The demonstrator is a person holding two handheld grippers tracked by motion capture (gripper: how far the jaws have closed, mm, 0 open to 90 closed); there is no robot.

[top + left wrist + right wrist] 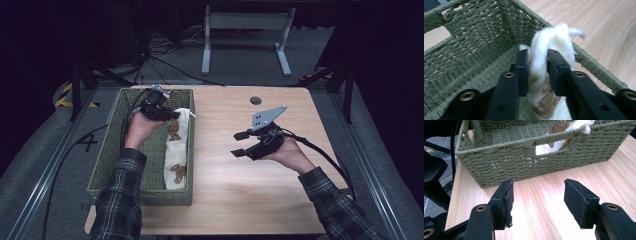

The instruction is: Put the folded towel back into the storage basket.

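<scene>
Green woven basket (107, 165) holds a white patterned cloth (176, 150).

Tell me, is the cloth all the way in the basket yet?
Nearly. Most of the white cloth already lies along the inside of the green basket. The left gripper has the cloth's top end between its jaws, right at the rim. The right gripper is open over the table. Probably left: let that end go.

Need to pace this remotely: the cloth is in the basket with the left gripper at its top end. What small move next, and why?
Probably open the left gripper wider and lift it clear: the white cloth already lies in the green basket, its top end between the jaws.
</scene>
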